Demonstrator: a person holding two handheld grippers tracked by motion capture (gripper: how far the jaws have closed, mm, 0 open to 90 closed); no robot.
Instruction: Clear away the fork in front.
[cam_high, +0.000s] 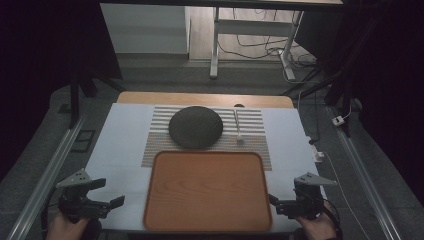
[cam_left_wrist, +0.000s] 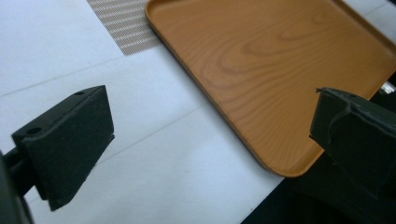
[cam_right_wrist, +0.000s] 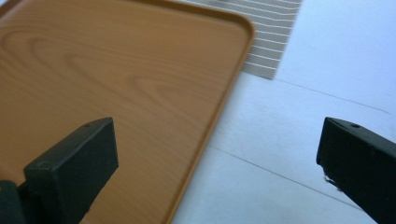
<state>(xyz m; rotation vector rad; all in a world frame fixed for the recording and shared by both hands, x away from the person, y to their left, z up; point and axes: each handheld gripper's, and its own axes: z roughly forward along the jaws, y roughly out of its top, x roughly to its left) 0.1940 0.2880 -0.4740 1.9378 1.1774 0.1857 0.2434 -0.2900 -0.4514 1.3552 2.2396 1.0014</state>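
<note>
A: Nearest the lens, low in the high view: the left gripper (cam_high: 102, 192) and the right gripper (cam_high: 278, 202), one at each near corner of the wooden tray (cam_high: 165, 210). Jaws of both stand wide apart, nothing between them.

B: Confirmed from the gripper views. The left gripper (cam_left_wrist: 205, 140) looks across bare white table cover (cam_left_wrist: 154, 168) toward the tray's (cam_left_wrist: 261, 70) near corner. The right gripper (cam_right_wrist: 215, 154) straddles the tray's (cam_right_wrist: 116, 79) right rim. Neither touches it, as far as I can tell.

A: Tray contents?

B: Bare wood. It sits at the near edge of the table, its far edge overlapping the striped placemat (cam_high: 250, 125).

A: And beyond it?

B: A dark round dish (cam_high: 195, 127), possibly a plate or shallow bowl, lies on the placemat just behind the tray. A pale spoon (cam_high: 238, 127) lies to its right, apart from it.

A: Progress, then?

B: My judgement: nothing done so far. Dish and spoon untouched, tray unloaded, hands parked. Whether loading or lifting the tray, the whole job is left.
</note>
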